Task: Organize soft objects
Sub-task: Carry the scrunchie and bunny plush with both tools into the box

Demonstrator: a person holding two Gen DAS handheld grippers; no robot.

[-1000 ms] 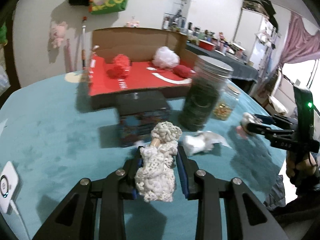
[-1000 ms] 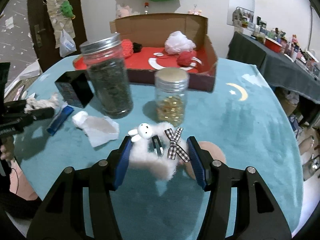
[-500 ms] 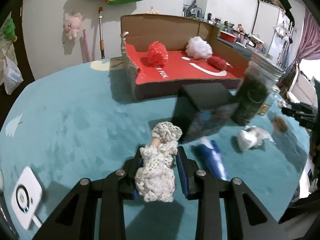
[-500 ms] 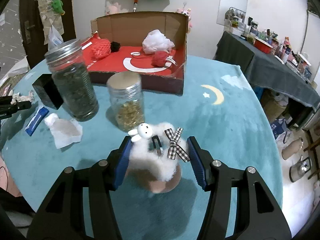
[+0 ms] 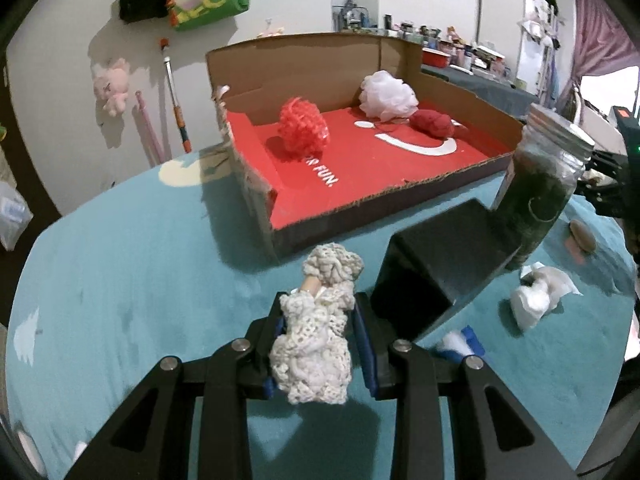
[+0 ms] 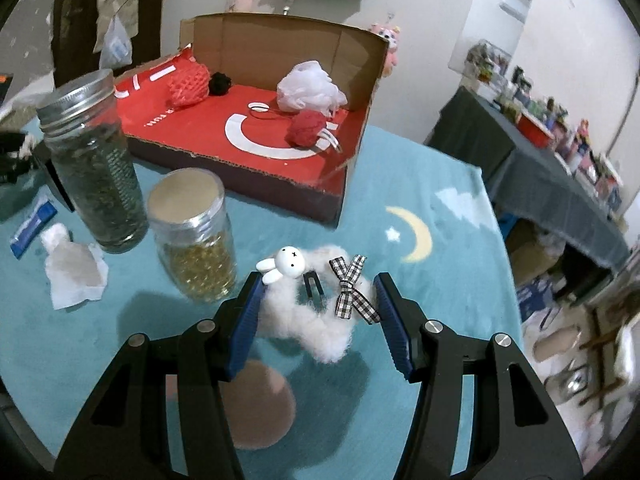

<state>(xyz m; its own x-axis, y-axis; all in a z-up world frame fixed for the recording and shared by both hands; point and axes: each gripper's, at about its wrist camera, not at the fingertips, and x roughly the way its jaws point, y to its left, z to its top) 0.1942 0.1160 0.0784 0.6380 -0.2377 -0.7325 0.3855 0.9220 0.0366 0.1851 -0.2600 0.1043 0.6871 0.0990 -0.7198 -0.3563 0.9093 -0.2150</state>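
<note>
Left wrist view: the black box [image 5: 444, 256] hides the lower part of the dark-filled jar [image 5: 538, 184], and the blue packet [image 5: 466, 340] shows only a corner past the left hand-held gripper [image 5: 320, 328]. Beyond the jar, the dark gear at the frame edge is too cut off to identify. Left hand-held gripper is clamped on a cream crocheted piece [image 5: 316, 328], lacy and bunched, with a ruffled cap at its far end; it is held above the teal worktop [image 5: 132, 272], near the front corner of the cardboard box [image 5: 280, 64].

Right wrist view: the right hand-held gripper [image 6: 318, 308] grips a fluffy white hair clip [image 6: 304, 316] bearing a small white bunny head and a black-and-white gingham bow, raised over the worktop in front of the cardboard box. A tan round object [image 6: 256, 404] lies partly hidden under the gripper; what it is cannot be told. Inside the cardboard box: a coral mesh pouf [image 6: 188, 86], a white mesh pouf [image 6: 308, 88], a red yarn piece [image 6: 306, 130].
</note>
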